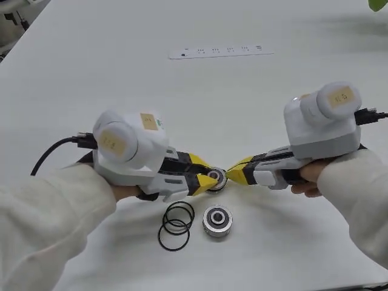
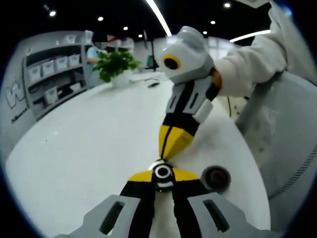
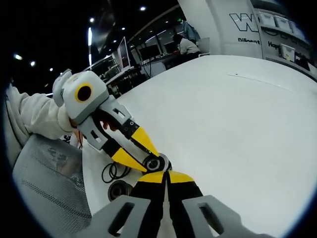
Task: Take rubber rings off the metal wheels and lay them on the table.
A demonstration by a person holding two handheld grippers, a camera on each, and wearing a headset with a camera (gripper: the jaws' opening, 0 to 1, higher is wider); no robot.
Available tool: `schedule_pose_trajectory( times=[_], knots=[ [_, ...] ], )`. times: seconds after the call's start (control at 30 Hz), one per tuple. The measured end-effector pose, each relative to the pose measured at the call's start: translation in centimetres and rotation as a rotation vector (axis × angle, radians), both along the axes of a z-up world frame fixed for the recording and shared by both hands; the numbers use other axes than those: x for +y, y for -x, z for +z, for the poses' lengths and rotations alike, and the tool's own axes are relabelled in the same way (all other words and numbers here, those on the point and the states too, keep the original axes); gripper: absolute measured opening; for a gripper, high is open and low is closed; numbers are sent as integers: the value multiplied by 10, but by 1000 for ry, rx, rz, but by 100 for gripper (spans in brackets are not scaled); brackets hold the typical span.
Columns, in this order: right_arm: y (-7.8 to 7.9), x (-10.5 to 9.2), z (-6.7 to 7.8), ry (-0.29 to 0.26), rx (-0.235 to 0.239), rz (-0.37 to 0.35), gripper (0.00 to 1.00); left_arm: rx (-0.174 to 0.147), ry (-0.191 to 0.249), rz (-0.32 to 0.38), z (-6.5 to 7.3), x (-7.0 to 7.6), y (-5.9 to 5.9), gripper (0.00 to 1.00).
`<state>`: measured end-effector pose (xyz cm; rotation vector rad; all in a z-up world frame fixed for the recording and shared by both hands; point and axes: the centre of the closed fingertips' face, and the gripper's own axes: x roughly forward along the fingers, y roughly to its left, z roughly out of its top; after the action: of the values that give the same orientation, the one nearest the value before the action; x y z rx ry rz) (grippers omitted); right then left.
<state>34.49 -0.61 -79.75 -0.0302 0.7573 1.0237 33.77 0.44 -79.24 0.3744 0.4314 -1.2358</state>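
Nearest the person, on the white table (image 1: pixel 182 109): three black rubber rings (image 1: pixel 176 223), overlapping in a loose chain, just short of the held wheel (image 1: pixel 216 177) and a little to its left. A loose wheel (image 1: pixel 217 219) lies flat beside them, directly in front of the held wheel, touching neither the rings nor the grippers.

Next out, the held wheel itself, raised off the table between the two tools. The left gripper (image 1: pixel 209 180) comes at it from the left, yellow tips clamped on the wheel's two sides. The right gripper (image 1: pixel 233 174) comes from the opposite side, tips pressed together into one point against the wheel's rim (whether any rubber is caught between them is too small to tell). A sleeved hand holds each tool.

Beyond the held wheel the tabletop runs bare out to a white power strip (image 1: pixel 221 51), well apart from it. Farther still, in the left gripper view, a leafy green plant (image 2: pixel 116 64) stands at the table's far edge, with shelving behind.
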Motion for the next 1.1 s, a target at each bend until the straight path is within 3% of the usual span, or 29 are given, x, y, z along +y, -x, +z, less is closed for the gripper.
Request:
schedule_pose_trajectory(
  times=[1.1],
  knots=[
    [4, 9, 7, 4, -10, 25, 0, -3, 2, 4, 1, 0, -2, 13]
  ],
)
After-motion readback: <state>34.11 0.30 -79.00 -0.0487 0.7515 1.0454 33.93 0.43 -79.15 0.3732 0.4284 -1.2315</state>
